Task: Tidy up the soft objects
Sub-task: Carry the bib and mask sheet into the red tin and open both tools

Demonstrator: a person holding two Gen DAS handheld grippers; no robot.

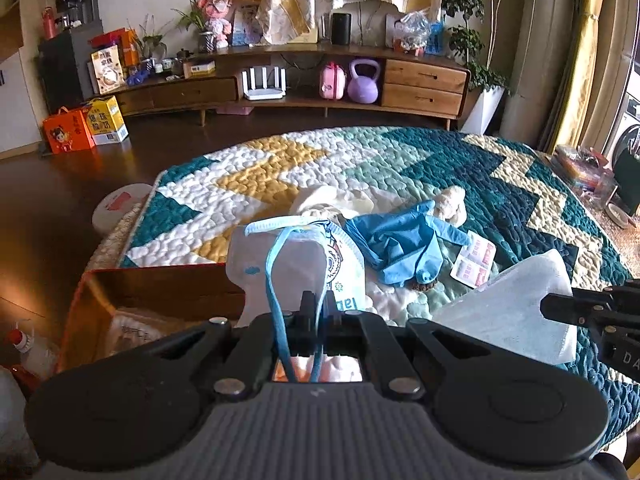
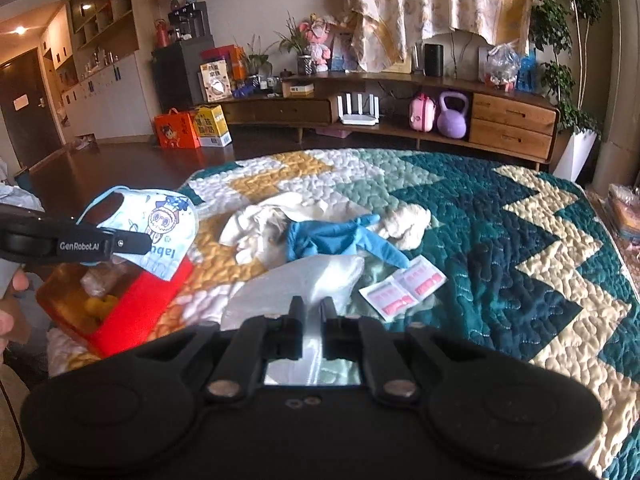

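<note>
Left hand-held gripper tilted down, pinching printed mask.

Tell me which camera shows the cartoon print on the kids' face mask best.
The right wrist view: the cartoon mask hangs side-on in the left gripper, its printed face showing. The left wrist view shows mostly its plain folded side and blue ear loops, with only a sliver of print.

— What did we see of the left gripper?
— Matte black linkage arms with round silver rivets, two domed black discs, and a ribbed grey housing behind them. Its side bore white "GenRobot.AI" lettering.
— And the right gripper?
— The same black links and rivets, two small screws at centre, on an all-black body.
</note>
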